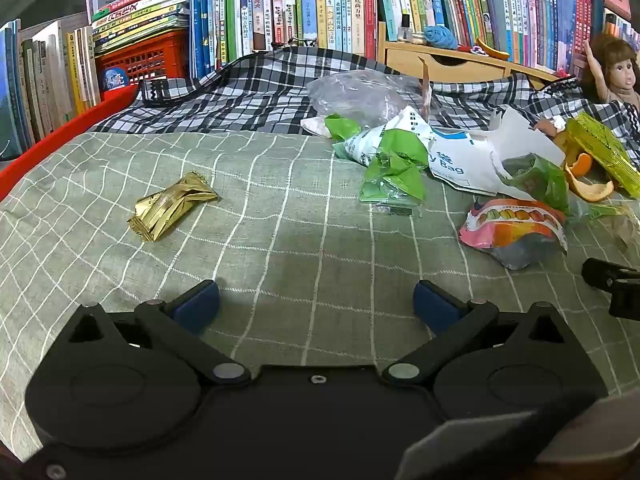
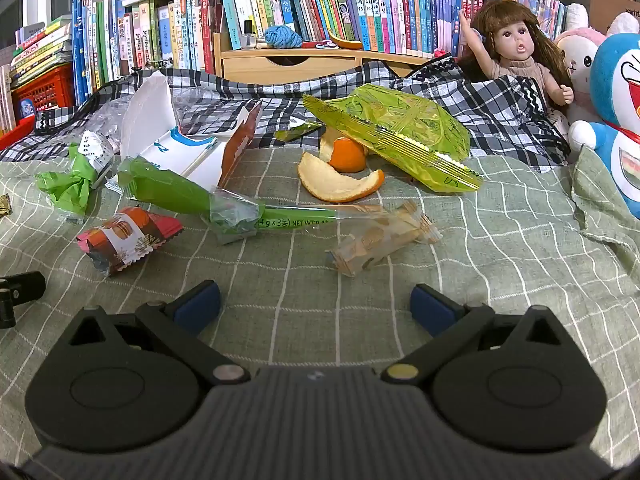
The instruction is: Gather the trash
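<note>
Both grippers are seen hovering over the green checked bedspread [image 1: 280,208], pitched downward, jaws spread wide, nothing held. Ahead of the left gripper [image 1: 316,302], up and to its left, a gold wrapper [image 1: 172,210] is found lying alone, its long axis running diagonally from near-left to far-right; it is judged the left's natural target, and a wrist turn across that axis would be needed. The right gripper [image 2: 316,302] is faced by the main litter: a clear biscuit wrapper [image 2: 380,240] closest, just ahead and slightly right, a pink snack packet [image 2: 128,240] off to its left, lying between the two grippers. Beyond these, a green tube wrapper [image 2: 192,196], orange peel [image 2: 340,180], a yellow-green bag [image 2: 400,132] and a white paper bag [image 2: 168,136] are spread. No bin is shown in either view
</note>
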